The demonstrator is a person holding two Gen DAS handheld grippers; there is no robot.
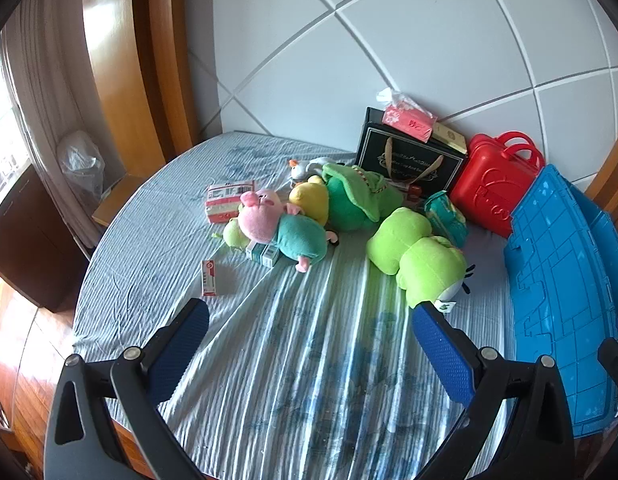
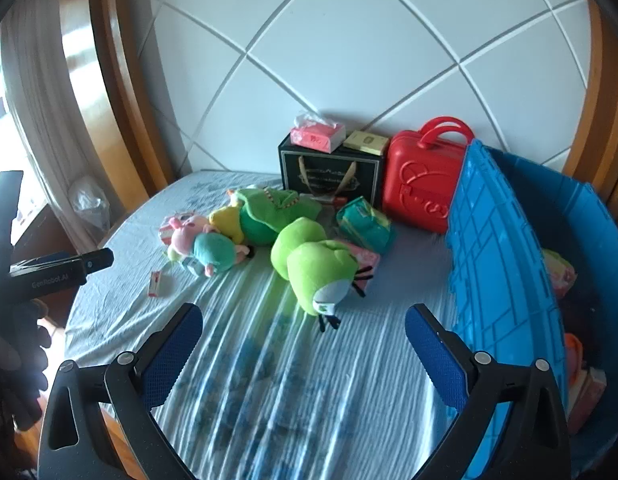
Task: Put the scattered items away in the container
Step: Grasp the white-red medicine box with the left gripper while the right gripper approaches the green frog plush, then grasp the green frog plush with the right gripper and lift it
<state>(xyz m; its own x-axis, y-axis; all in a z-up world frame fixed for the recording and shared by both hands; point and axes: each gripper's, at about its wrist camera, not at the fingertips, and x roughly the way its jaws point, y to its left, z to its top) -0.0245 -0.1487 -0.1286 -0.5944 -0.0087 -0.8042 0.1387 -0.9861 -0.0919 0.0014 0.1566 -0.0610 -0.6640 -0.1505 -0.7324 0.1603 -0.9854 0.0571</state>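
Soft toys lie scattered on a striped blue bed: a lime green plush point(image 1: 421, 258) point(image 2: 313, 262), a pink pig plush in teal point(image 1: 283, 232) point(image 2: 207, 246), and a green and yellow plush point(image 1: 345, 198) point(image 2: 261, 214). Small boxes point(image 1: 228, 201) and a red-white packet point(image 1: 209, 278) point(image 2: 156, 283) lie near them. A blue plastic crate point(image 1: 561, 280) point(image 2: 505, 272) stands at the right, with a few items inside. My left gripper point(image 1: 309, 320) hovers open over bare sheet, short of the toys. My right gripper point(image 2: 303, 320) is open too, just short of the lime plush.
A black gift bag point(image 1: 409, 160) point(image 2: 329, 172) with a pink tissue pack point(image 1: 409, 120) on top and a red case point(image 1: 493, 184) point(image 2: 423, 184) stand against the white padded headboard. A teal packet point(image 1: 447, 216) lies beside them. The bed's left edge drops to a wooden floor point(image 1: 25, 340).
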